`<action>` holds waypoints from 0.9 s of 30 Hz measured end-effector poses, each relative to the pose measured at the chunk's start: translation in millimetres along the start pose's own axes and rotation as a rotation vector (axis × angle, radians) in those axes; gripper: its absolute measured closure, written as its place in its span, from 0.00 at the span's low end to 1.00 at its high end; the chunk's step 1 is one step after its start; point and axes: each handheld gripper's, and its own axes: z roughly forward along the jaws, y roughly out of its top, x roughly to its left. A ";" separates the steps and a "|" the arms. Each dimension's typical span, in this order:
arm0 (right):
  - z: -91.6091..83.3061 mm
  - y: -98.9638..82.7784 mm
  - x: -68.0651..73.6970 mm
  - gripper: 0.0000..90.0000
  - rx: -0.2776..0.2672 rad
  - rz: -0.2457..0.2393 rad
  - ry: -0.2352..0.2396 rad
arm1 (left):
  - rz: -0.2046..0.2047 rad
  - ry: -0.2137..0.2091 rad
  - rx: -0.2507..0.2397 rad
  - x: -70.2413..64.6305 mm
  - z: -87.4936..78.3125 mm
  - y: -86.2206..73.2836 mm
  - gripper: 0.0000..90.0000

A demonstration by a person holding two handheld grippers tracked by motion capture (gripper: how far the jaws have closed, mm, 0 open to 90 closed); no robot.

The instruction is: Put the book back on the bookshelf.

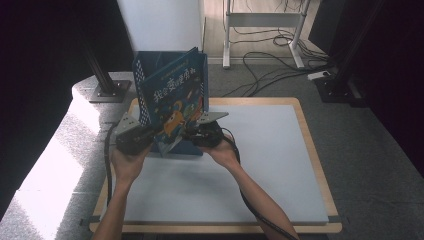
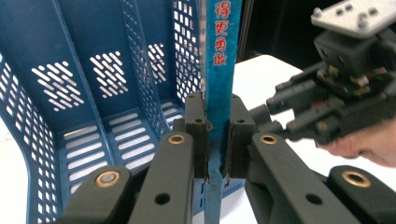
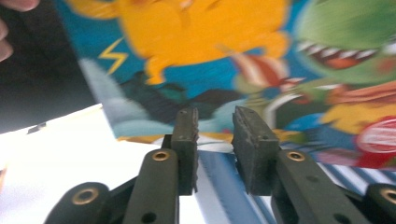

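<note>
Forearms enter the high view; the book [image 1: 172, 97] leans half inside the blue file rack [image 1: 145, 62]. Left gripper view: left gripper [image 2: 218, 135] clamps its spine. Right gripper view: right gripper [image 3: 215, 140] stands parted below the cover, holding nothing. Risk: single-edge grip lets the book twist and snag a divider.
</note>
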 end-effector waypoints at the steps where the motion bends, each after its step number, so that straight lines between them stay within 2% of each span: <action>1: 1.9 -1.9 2.6 0.81 0.003 0.004 0.014 | -0.002 -0.001 0.000 0.4 0.3 0.3 0.93; 7: 13.1 -11.2 21.4 0.87 0.018 0.004 0.100 | -0.001 0.001 0.017 0.2 2.1 4.4 0.92; 14: 24.0 -11.8 44.7 0.90 0.019 -0.019 0.168 | -0.002 0.011 0.039 -1.6 3.9 9.0 0.93; 24: 43.5 -12.2 64.7 0.91 0.019 -0.031 0.185 | -0.030 0.028 0.044 -3.4 5.1 10.9 0.92; 27: 47.8 -11.0 72.1 0.93 0.016 -0.054 0.152 | -0.038 0.035 0.043 -4.0 5.5 11.0 0.92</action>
